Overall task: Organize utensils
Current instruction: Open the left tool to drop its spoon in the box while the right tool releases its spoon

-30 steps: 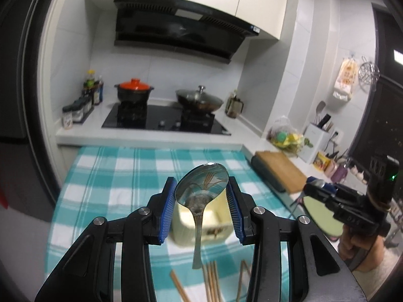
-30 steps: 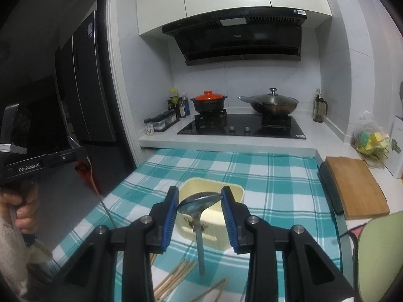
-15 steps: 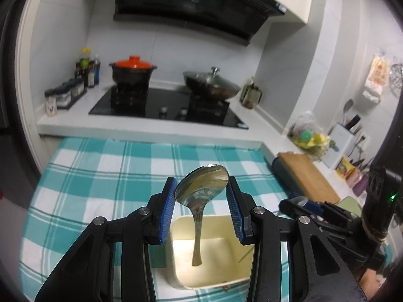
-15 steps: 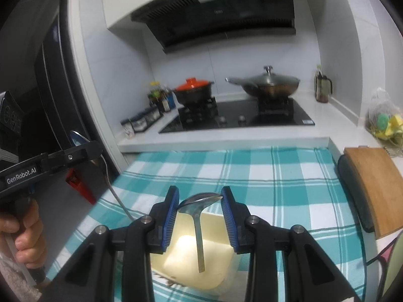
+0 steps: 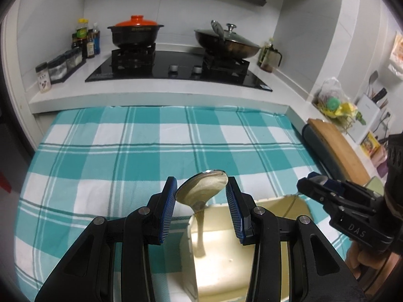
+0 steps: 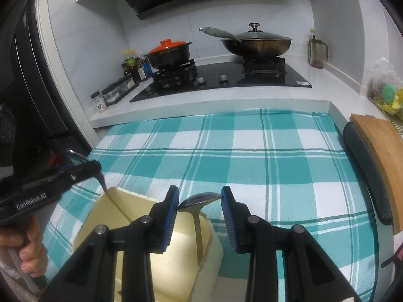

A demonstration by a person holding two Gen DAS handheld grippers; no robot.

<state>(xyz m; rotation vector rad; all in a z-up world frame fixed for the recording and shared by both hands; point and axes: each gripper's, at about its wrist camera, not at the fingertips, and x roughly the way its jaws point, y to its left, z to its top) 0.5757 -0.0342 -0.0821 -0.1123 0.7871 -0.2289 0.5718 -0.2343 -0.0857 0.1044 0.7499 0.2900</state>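
My left gripper [image 5: 201,196] is shut on a steel spoon [image 5: 201,191], bowl up between the blue pads, handle hanging down into a cream plastic box [image 5: 226,264] on the checked cloth. My right gripper [image 6: 200,202] is shut on a second steel spoon [image 6: 200,200], its handle hanging down inside the same box [image 6: 141,201]. Each gripper shows in the other's view: the right one [image 5: 302,188] at the box's right rim, the left one [image 6: 83,166] at its left rim.
A teal and white checked cloth [image 5: 151,151] covers the table. Behind it a white counter holds a black hob [image 5: 176,70], an orange-lidded pot [image 5: 136,32] and a lidded wok [image 5: 226,40]. A wooden board [image 6: 377,151] on a dark mat lies at the right.
Both grippers have moved forward and down over the box, and the spoon handles now hang inside it. The chopsticks on the cloth have passed out of view.
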